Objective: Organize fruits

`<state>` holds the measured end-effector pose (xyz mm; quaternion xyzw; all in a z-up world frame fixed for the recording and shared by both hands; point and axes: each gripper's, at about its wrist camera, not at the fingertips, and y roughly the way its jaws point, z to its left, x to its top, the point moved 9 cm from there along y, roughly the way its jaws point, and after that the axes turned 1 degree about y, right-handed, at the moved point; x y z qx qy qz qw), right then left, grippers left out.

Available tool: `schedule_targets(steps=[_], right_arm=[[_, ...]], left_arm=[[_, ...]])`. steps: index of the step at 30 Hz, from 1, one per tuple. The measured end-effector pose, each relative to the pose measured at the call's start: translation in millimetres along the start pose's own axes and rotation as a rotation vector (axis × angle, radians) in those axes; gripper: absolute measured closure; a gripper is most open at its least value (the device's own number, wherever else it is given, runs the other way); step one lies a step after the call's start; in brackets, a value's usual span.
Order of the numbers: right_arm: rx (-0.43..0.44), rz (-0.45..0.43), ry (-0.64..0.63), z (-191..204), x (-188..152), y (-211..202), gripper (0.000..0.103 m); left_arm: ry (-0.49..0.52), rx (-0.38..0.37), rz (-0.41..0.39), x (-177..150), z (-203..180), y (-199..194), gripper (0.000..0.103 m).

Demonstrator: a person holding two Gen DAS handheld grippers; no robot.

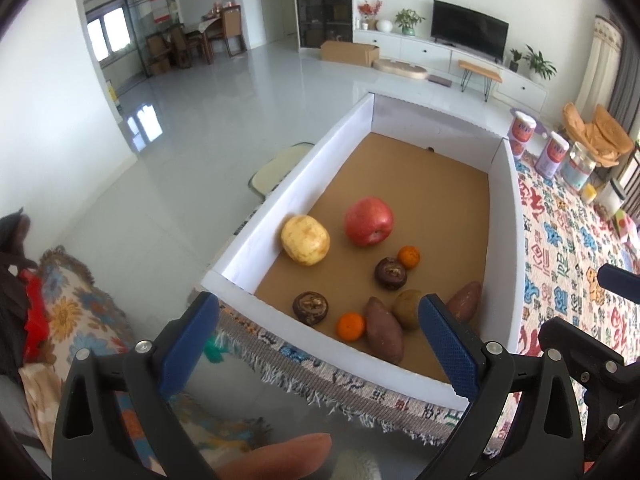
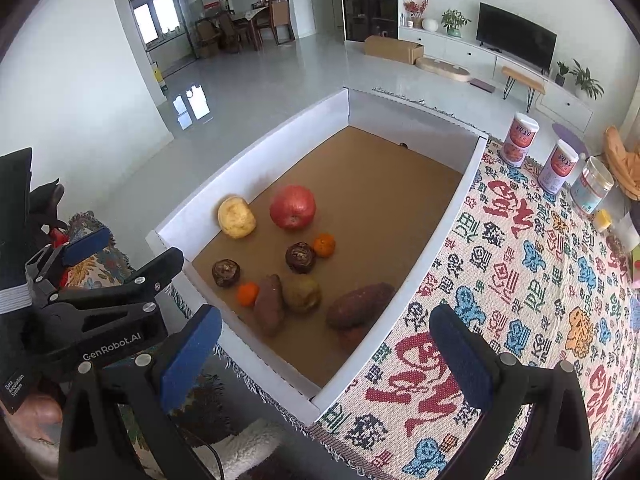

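1. Living-room tiles and a television wall sit behind a counter draped in a patterned woven cloth [image 2: 500, 280], on which rests a shallow white-walled box [image 1: 304, 168] with a brown cardboard floor.
2. At far left, the left gripper [image 1: 320, 344] hovers over the box's near corner, fingers [image 1: 188, 344] spread wide and holding nothing; it appears poised above the produce rather than committed to any piece.
3. Inside the box, from left: a pale yellow fruit [image 1: 305, 240] close to the left wall, a dark round fruit [image 1: 311, 308], a small mandarin [image 1: 350, 325], a sweet potato [image 1: 384, 330], a red apple [image 1: 368, 221], a second dark fruit [image 1: 390, 273] touching another mandarin [image 1: 409, 257], a brown kiwi-like fruit [image 1: 407, 307], and a second sweet potato [image 1: 464, 300] nearest the right wall.
4. All produce lies loosely clustered at the box's near end, mixed by kind; whether that is sorted or awaiting sorting cannot be judged.
5. Rightward, the right gripper [image 2: 332, 356] hangs over the box's near right corner, fingers [image 2: 460, 356] wide and empty.
6. Far right, two labelled canisters [image 2: 520, 140] stand on the cloth.
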<state>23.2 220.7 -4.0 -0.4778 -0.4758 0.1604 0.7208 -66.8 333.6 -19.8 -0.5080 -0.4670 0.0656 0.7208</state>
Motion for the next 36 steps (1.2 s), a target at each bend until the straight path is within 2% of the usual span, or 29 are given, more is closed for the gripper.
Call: schedule_targets(steps=[7,14,28,33,36], right_arm=[[-0.036,-0.015,-0.038,11.1,5.4,-3.0,0.0],[-0.088,-0.034,-0.068,11.8,7.9,-4.3,0.0],[-0.111,-0.013,-0.067,6.9,3.6,1.9,0.0],[-0.115,-0.003,-0.069,6.8,1.3,4.8,0.0],[-0.109,0.0,-0.07,8.1,1.4,5.6,0.0]], left_arm=[[-0.02,0.035,-0.009,3.8,12.5,0.2,0.003],[-0.007,0.029,0.005,1.4,9.1,5.2,0.003],[-0.013,0.029,0.011,-0.7,11.6,8.4,0.003],[-0.034,-0.019,0.029,-2.9,9.4,10.5,0.003],[-0.03,-0.002,0.021,-3.4,9.4,10.3,0.003]])
